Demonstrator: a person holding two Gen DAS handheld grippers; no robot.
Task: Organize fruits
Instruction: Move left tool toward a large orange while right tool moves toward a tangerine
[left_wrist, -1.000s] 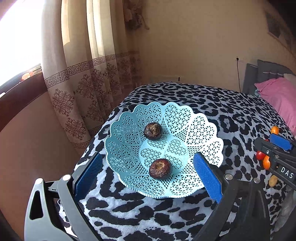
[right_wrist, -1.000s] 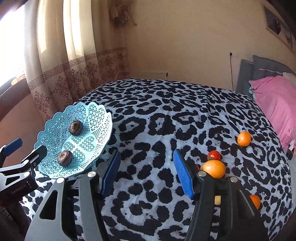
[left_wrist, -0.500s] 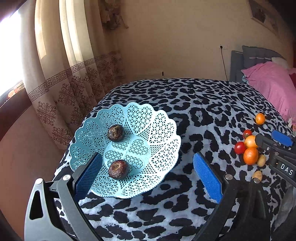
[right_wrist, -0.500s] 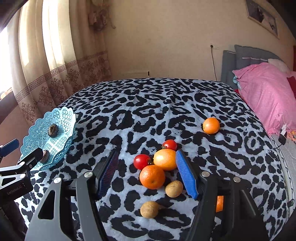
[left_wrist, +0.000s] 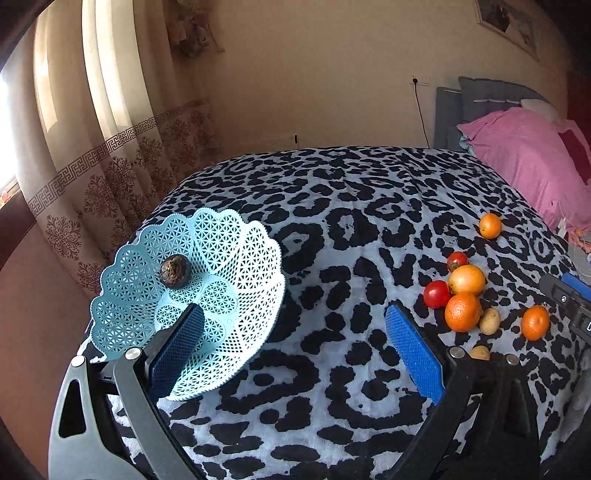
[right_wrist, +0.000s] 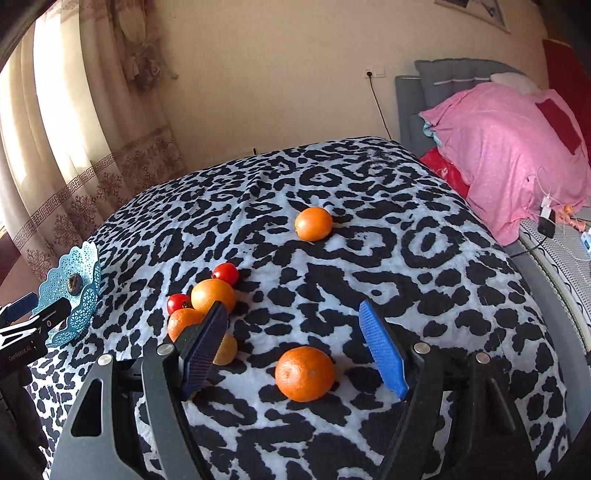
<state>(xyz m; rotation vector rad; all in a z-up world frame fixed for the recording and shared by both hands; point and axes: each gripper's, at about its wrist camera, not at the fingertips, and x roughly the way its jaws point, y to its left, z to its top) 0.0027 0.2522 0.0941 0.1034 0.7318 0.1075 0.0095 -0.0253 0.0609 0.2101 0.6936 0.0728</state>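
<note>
My right gripper gapes around a dimpled, round orange on the leopard-print blanket. My left gripper, also released, carries "GenRobot" lettering beside the scalloped lattice plastic basket.

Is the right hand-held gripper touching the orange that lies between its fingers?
Apart. The right wrist view shows the orange between the open right hand-held gripper fingers, with blanket visible on both sides of it.
</note>
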